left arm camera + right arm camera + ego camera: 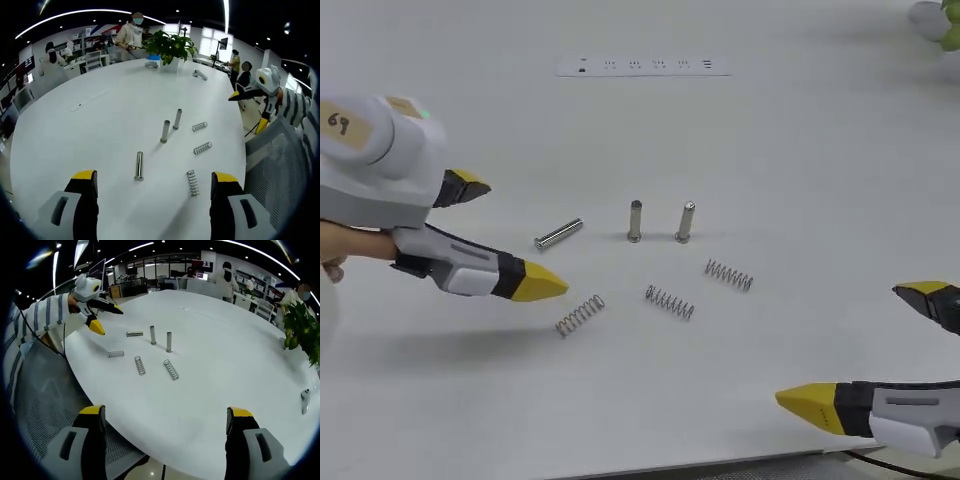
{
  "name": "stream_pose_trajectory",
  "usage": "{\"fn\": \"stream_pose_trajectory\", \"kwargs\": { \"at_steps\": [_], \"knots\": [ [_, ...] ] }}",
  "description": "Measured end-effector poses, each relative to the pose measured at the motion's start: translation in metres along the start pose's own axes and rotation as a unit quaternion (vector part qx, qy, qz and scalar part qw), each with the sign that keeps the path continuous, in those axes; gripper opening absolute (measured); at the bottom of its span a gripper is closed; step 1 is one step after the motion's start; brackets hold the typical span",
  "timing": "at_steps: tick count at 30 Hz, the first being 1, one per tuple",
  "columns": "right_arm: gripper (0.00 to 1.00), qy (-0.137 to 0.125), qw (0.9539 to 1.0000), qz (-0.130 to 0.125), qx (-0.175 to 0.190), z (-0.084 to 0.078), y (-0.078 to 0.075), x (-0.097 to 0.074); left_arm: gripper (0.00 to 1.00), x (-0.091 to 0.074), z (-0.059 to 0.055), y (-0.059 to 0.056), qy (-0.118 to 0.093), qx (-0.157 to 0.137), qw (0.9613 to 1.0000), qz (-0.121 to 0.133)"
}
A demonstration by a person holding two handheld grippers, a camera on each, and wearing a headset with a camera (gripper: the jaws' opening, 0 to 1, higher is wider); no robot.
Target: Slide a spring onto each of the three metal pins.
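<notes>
Two hand-held grippers are to be accounted for; how are they set?

Both are released. The left hand-held gripper (520, 237) is held low over the bench (770, 150), jaws spread wide, nothing between them. It is placed just beside the lying pin (558, 233) and the nearest spring (580, 315). The right hand-held gripper (840, 345) is likewise spread and empty, near the bench's front edge and well apart from the parts.

Where are the other parts found?

The first upright pin (635, 221) and the second upright pin (686, 222) are stood side by side beyond the lying one. The middle spring (669, 302) and the far spring (728, 275) are laid loose in front of them. No spring is seen on any pin.

Which step is judged to be in hand?

The first one: a pick by the left hand-held gripper, though whether the lying pin or the nearest spring is aimed at cannot be told.

What is called for next?

The jaws must be lowered and closed across the chosen part. A spring would probably need to be clamped lightly near one end, its bore left free and lined up with a pin's tip.
</notes>
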State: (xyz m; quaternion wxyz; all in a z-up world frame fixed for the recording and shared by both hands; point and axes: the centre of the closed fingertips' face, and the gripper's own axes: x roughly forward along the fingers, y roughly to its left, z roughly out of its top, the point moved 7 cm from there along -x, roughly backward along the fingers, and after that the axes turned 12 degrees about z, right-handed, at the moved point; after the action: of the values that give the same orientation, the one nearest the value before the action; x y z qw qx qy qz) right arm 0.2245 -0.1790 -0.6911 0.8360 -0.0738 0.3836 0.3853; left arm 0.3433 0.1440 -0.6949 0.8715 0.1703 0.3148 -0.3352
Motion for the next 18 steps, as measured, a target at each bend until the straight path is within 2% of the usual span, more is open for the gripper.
{"fn": "stream_pose_trajectory", "kwargs": {
  "at_steps": [3,7,13,18],
  "knots": [
    [0.99,-0.002,1.0,0.005,-0.004,0.001,0.002,0.0,0.86,0.001,0.001,0.001,0.0,0.0,1.0,-0.004],
    [0.99,0.0,0.9999,0.012,-0.011,0.003,0.004,0.002,0.89,0.006,0.002,0.004,0.0,-0.005,1.0,-0.004],
    [0.99,0.003,0.9998,0.018,-0.013,0.004,0.006,0.004,0.85,0.016,0.003,0.009,-0.004,-0.021,0.9997,-0.009],
    [0.99,-0.001,0.9996,0.024,-0.012,0.005,0.007,0.003,0.81,0.021,0.003,0.009,-0.003,-0.023,0.9996,-0.015]
  ]
}}
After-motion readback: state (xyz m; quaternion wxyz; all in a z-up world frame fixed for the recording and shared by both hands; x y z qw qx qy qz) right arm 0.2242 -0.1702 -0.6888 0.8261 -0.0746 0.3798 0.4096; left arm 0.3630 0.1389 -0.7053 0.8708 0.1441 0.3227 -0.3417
